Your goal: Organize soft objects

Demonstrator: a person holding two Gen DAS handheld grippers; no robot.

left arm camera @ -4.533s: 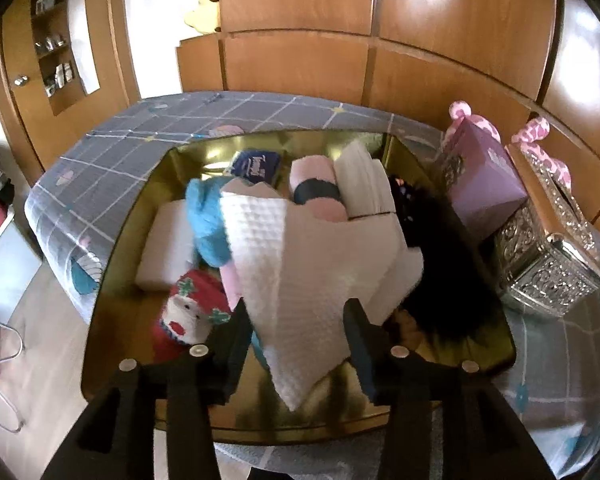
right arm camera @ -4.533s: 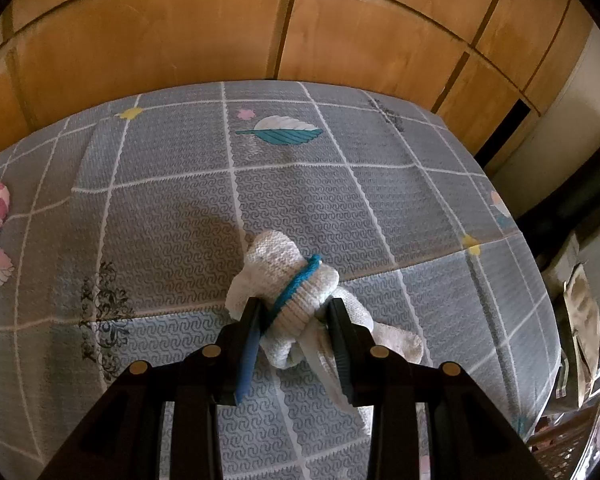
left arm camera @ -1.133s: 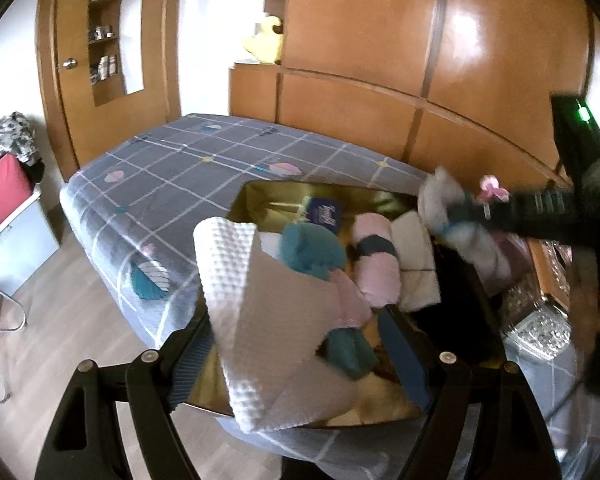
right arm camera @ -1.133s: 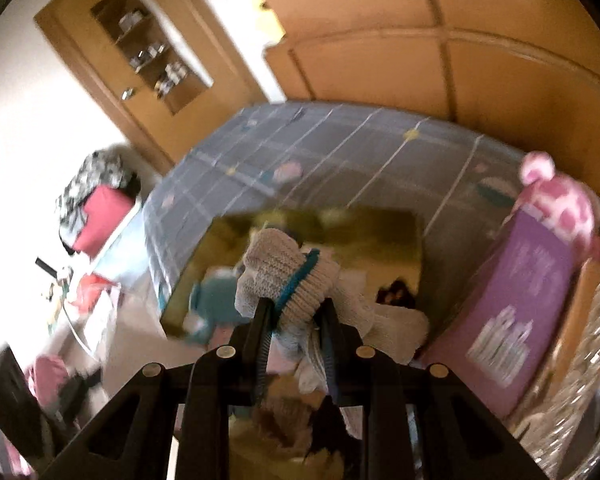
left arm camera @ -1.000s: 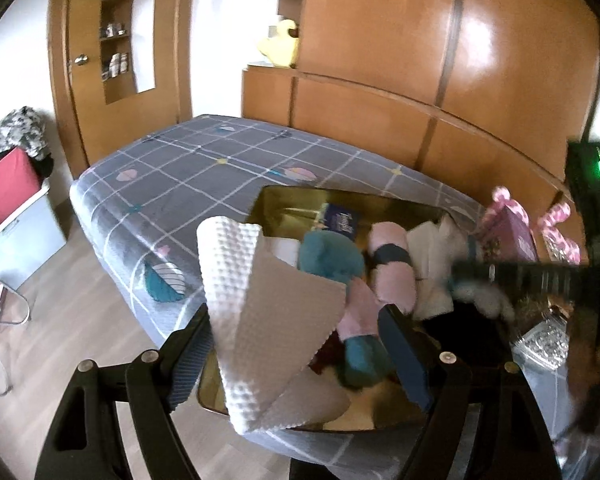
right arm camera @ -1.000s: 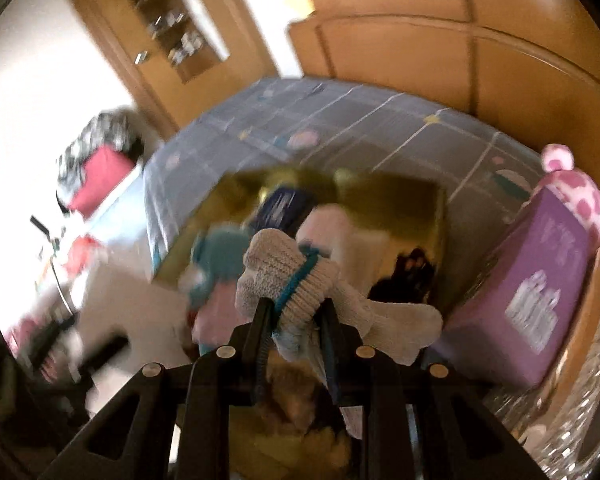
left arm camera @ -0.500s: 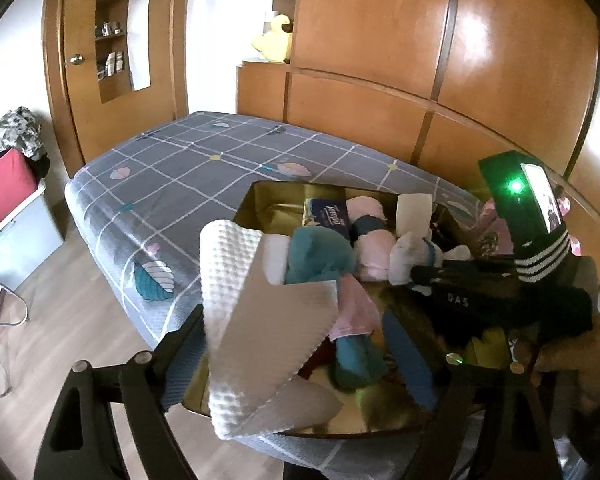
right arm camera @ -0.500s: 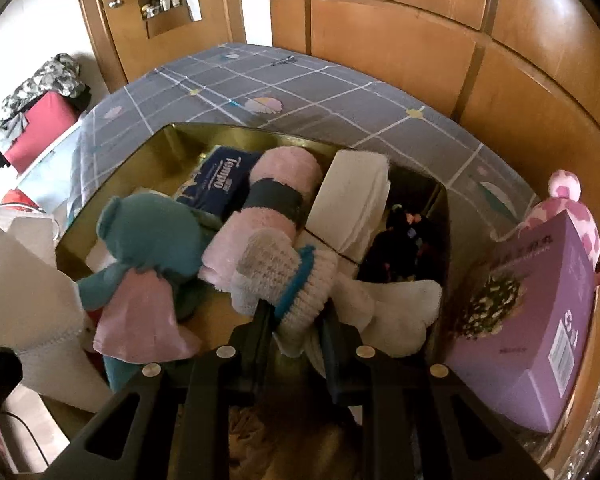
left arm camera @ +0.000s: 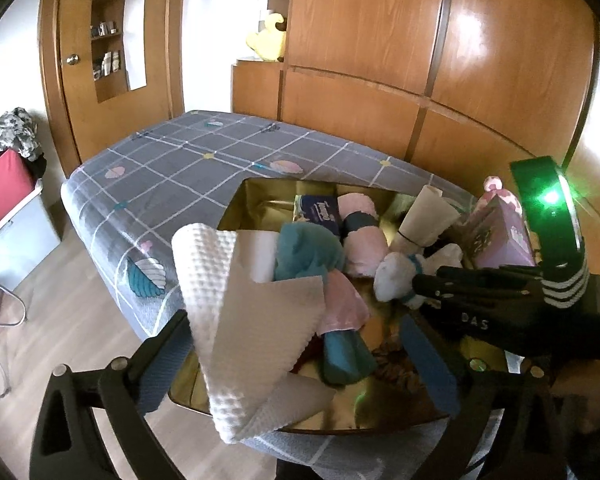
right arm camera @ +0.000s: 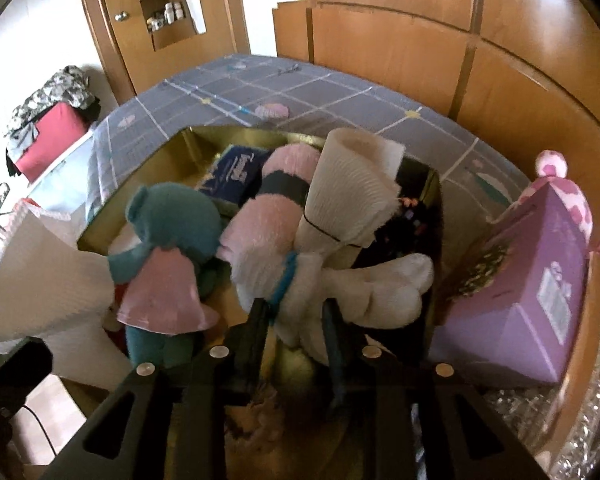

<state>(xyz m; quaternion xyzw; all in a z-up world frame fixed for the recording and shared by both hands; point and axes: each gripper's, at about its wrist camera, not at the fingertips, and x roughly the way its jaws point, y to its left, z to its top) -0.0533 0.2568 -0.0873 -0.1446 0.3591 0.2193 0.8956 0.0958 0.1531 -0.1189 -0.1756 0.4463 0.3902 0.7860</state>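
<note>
A gold tray (left arm camera: 236,204) on the bed holds soft things: a teal plush (right arm camera: 172,220), a pink rolled towel (right arm camera: 276,196), a white paper roll (right arm camera: 348,196) and a blue tissue pack (right arm camera: 232,172). My right gripper (right arm camera: 296,312) is shut on a white sock bundle with a blue band (right arm camera: 340,284), held low inside the tray against the pink towel; it also shows in the left wrist view (left arm camera: 400,276). My left gripper (left arm camera: 300,348) is wide open above the tray's near edge, with a white waffle cloth (left arm camera: 244,332) hanging over its left finger.
A purple box (right arm camera: 532,300) and a silver ornate box (right arm camera: 596,392) stand right of the tray (right arm camera: 140,184). Wooden wardrobe panels (left arm camera: 420,60) run behind the grey checked bed (left arm camera: 172,176). A red box with clothes (left arm camera: 4,184) sits on the floor at left.
My right gripper has carried the sock bundle from the open bed over to the tray and lowered it in beside the pink towel. My left gripper opened and drew back with the cloth draped on it.
</note>
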